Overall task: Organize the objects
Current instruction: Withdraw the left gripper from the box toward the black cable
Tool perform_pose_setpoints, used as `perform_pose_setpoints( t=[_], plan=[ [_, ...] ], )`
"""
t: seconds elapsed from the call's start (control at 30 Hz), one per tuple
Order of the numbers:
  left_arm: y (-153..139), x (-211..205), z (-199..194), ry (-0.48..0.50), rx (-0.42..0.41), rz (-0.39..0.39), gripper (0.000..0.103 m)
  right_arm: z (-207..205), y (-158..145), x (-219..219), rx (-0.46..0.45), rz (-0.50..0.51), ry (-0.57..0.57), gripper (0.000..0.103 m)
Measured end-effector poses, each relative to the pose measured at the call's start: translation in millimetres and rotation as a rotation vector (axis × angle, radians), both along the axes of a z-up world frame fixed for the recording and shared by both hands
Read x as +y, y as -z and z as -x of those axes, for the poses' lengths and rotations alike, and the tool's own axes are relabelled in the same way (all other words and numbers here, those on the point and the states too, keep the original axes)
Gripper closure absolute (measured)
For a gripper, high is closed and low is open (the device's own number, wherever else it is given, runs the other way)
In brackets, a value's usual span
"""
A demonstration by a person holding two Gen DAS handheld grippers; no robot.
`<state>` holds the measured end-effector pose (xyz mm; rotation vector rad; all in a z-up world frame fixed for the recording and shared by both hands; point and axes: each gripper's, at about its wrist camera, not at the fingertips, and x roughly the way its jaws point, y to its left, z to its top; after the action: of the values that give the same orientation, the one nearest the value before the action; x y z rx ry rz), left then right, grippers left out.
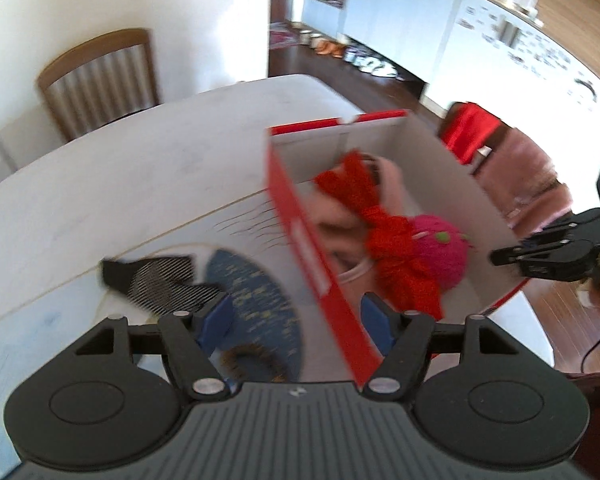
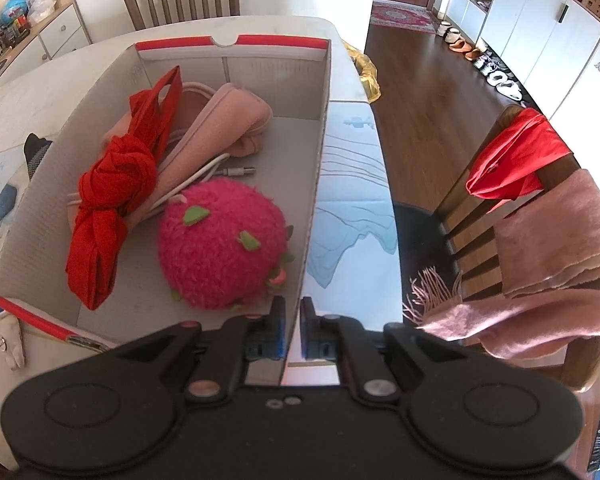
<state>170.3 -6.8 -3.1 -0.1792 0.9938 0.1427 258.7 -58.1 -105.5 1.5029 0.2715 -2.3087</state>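
Black gripper (image 2: 293,320), blue pads (image 2: 277,326)

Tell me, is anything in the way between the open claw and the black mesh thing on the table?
Nothing visible blocks it. The black mesh thing lies uncovered on the table, just ahead of the open left gripper, beside a blue patterned piece. The box's red wall is off to its right.

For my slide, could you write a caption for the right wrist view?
Right gripper pinches the wall of the red box holding a pink plush fruit, red cloth and pink pouch.
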Motion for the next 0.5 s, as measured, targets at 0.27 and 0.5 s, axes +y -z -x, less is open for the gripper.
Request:
perform_pose_setpoints(
  t=[0.27, 0.5],
  plan=[
    [22.1, 33.9, 43.2, -0.173, 0.029, 0.039, 0.024, 0.4, 0.3, -0.1, -0.003, 0.000, -0.013, 0.097],
    [51.6, 46.5, 66.9, -0.278, 0.069, 0.060, 0.016, 0.0, 0.3, 0.4, -0.001, -0.001, -0.023, 0.097]
  ],
)
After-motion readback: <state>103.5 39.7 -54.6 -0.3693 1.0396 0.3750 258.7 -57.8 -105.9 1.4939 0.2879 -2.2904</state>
